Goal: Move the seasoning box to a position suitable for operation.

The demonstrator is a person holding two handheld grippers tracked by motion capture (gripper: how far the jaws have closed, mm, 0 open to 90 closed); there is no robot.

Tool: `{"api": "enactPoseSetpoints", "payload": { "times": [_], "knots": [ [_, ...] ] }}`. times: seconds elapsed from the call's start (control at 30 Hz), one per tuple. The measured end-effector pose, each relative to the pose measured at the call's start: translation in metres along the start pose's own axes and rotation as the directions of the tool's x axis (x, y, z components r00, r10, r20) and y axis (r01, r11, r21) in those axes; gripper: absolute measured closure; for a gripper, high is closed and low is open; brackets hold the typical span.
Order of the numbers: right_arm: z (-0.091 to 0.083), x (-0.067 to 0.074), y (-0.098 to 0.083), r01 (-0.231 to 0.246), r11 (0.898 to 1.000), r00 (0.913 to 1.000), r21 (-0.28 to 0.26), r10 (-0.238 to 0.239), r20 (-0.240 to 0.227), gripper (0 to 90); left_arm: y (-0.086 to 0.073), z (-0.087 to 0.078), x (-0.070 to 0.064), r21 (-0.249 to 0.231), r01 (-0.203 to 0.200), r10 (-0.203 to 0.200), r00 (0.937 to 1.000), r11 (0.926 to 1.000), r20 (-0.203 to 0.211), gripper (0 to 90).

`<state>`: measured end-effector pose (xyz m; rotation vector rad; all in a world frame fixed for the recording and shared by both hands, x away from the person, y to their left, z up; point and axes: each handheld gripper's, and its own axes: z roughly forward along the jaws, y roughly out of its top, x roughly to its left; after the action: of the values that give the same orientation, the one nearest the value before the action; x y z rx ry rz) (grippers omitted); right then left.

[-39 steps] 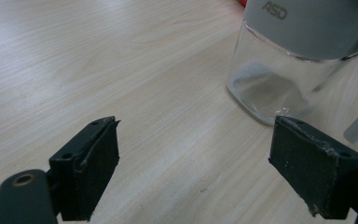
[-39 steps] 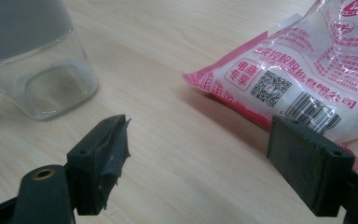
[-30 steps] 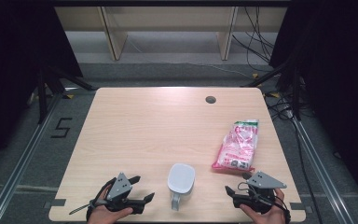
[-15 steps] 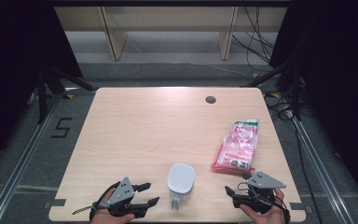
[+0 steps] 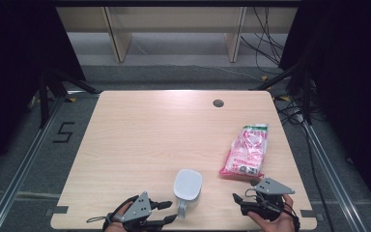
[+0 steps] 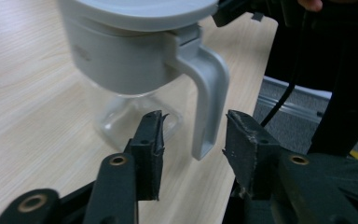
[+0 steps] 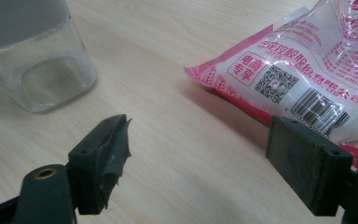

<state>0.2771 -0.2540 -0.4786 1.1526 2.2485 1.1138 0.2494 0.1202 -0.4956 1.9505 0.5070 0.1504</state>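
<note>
A clear glass jug with a grey lid and handle stands near the table's front edge. My left gripper lies just left of it, open, at the front edge. In the left gripper view the jug's handle hangs just ahead of the gap between the jaws, untouched. A pink and white bag lies flat at the right. My right gripper is open in front of the bag's near end. In the right gripper view the bag is ahead on the right and the jug's glass base on the left.
The light wooden table has a small dark round hole near its far edge. The table's front edge runs right under both hands. Dark stands and cables line the floor on both sides.
My left gripper has shifted right along the front edge, toward the jug's handle. The right gripper, jug and bag have stayed where they were.
</note>
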Motion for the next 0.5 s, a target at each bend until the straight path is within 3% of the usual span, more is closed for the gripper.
{"api": "enactPoseSetpoints", "payload": {
  "times": [0.17, 0.23, 0.37, 0.43, 0.47, 0.5],
  "knots": [
    [0.000, 0.000, 0.000, 0.004, 1.000, 1.0000, 0.008, -0.004, 0.008, 22.2, 0.004, 0.010, -0.004, 0.006, -0.023, 0.023, 0.9991, 0.9997, 0.036, 59.2],
    [0.000, 0.000, 0.000, 0.003, 1.000, 1.0000, 0.010, -0.003, 0.007, 22.2, 0.006, 0.015, -0.004, 0.006, -0.034, 0.034, 0.9992, 0.9994, 0.022, 59.7],
    [0.000, 0.001, 0.000, -0.007, 1.000, 0.9999, 0.005, 0.007, 0.013, 22.3, 0.009, 0.024, -0.005, -0.004, -0.025, 0.025, 0.9985, 0.9997, 0.049, 64.8],
    [-0.001, 0.003, -0.001, -0.030, 0.999, 0.9994, 0.012, 0.030, 0.014, 22.3, 0.010, 0.024, -0.002, 0.014, -0.037, 0.037, 0.9990, 0.9992, 0.025, 68.5],
    [-0.001, 0.003, -0.001, -0.030, 0.999, 0.9994, 0.012, 0.030, 0.014, 22.3, 0.010, 0.026, 0.000, 0.005, -0.016, 0.016, 0.9983, 0.9999, 0.056, 68.5],
    [-0.001, 0.003, -0.001, -0.033, 0.999, 0.9994, 0.014, 0.033, 0.013, 22.3, 0.010, 0.027, -0.001, -0.001, -0.003, 0.003, 0.9985, 1.0000, 0.055, 69.6]
  ]
}}
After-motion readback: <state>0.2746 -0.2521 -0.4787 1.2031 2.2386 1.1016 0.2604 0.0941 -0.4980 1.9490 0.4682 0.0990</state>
